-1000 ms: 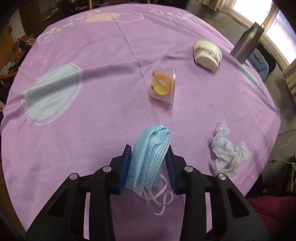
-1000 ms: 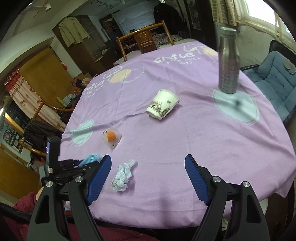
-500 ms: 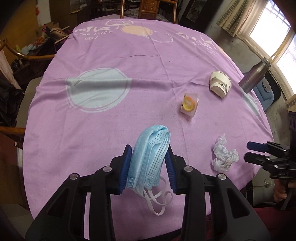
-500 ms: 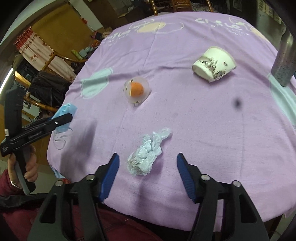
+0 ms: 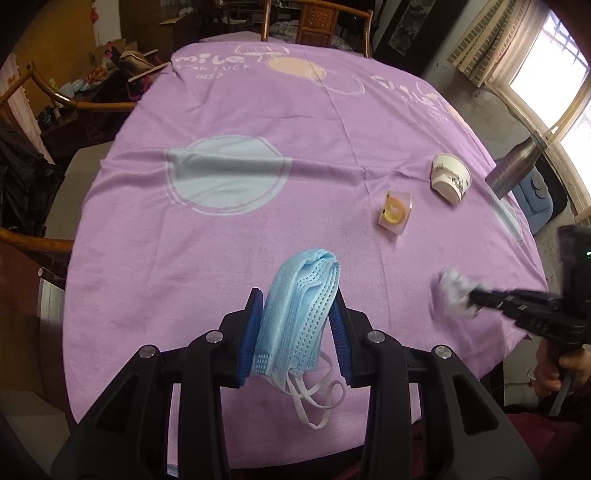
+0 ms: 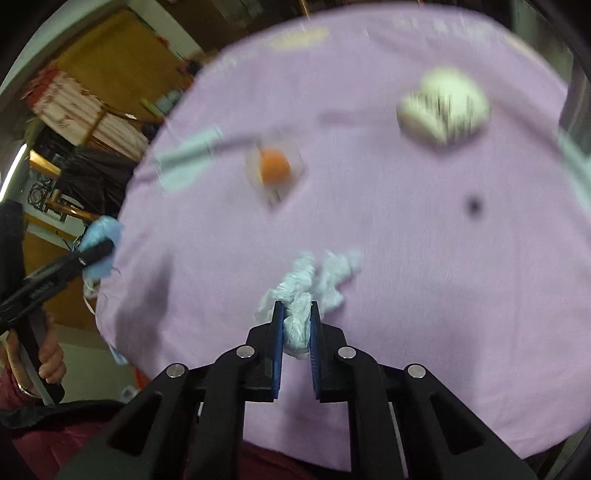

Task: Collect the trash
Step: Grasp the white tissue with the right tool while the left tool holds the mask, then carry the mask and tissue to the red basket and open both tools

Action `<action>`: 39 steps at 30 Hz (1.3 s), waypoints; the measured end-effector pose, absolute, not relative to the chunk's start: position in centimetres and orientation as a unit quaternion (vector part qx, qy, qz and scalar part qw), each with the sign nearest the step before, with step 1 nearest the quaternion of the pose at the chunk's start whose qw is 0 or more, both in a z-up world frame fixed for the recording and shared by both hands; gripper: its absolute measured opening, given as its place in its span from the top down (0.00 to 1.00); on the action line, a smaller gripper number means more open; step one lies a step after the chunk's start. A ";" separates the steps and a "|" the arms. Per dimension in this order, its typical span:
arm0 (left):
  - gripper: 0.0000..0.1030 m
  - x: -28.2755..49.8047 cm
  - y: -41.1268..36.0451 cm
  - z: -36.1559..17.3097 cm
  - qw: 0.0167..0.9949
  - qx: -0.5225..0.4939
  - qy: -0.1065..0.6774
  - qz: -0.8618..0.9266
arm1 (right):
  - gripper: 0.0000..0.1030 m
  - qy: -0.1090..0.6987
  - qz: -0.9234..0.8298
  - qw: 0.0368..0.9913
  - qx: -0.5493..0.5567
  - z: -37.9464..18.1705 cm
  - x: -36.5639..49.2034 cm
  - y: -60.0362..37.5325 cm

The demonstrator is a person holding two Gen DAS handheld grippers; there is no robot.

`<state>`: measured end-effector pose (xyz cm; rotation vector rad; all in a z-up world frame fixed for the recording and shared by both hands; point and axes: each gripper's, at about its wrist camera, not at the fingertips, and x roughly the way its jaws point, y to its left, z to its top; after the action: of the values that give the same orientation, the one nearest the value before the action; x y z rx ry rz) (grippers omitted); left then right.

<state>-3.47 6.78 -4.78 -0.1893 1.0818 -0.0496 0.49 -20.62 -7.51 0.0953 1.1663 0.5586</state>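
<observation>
My left gripper (image 5: 297,301) is shut on a folded blue face mask (image 5: 299,314), held above the near edge of the purple table; its white ear loops hang down. My right gripper (image 6: 296,310) is shut on a crumpled clear plastic wrapper (image 6: 310,280) near the table's front edge; it also shows in the left wrist view (image 5: 454,291). A small clear cup with orange contents (image 5: 395,212) lies on its side mid-table, also in the right wrist view (image 6: 275,170). A white paper cup (image 5: 448,179) lies tipped over beyond it.
The round table (image 5: 221,240) wears a purple cloth with pale circles. A metal bottle (image 5: 515,170) stands at the far right edge. Wooden chairs (image 5: 317,16) ring the table. A blue cushioned seat (image 5: 539,201) is on the right.
My right gripper moved forward over the plastic wrapper and closed on it. My left gripper kept hold of the mask and drew back, showing more of the table.
</observation>
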 end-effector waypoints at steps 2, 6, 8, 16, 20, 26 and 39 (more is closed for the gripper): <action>0.64 -3.8 7.6 -4.1 0.858 -0.094 0.505 -0.014 | 0.88 0.509 0.284 0.812 0.036 -5.1 0.2 -19.9; 0.64 -5.7 10.6 -2.7 0.868 -0.111 0.484 0.023 | 0.88 0.486 0.331 0.809 0.022 -2.8 0.3 -16.6; 0.64 -6.9 12.3 -2.3 0.869 -0.122 0.477 0.045 | 0.88 0.483 0.349 0.803 0.012 -2.4 0.5 -14.7; 0.64 -16.3 20.7 -2.6 0.849 -0.201 0.455 0.179 | 0.88 0.473 0.448 0.757 -0.057 -0.6 -0.4 -5.0; 0.64 -22.0 24.3 -3.7 0.825 -0.243 0.448 0.242 | 0.88 0.469 0.484 0.734 -0.084 0.2 -2.6 -1.1; 0.63 -28.1 27.6 -6.3 0.791 -0.290 0.452 0.293 | 0.88 0.461 0.515 0.711 -0.127 1.2 -5.5 3.3; 0.21 -33.8 30.7 -8.9 0.745 -0.333 0.461 0.349 | 0.88 0.480 0.522 0.686 -0.162 0.8 -9.0 7.9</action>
<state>-33.85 30.73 -8.92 -0.7299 1.0090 0.7631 -8.97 7.86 0.80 -0.3626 1.0748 1.1697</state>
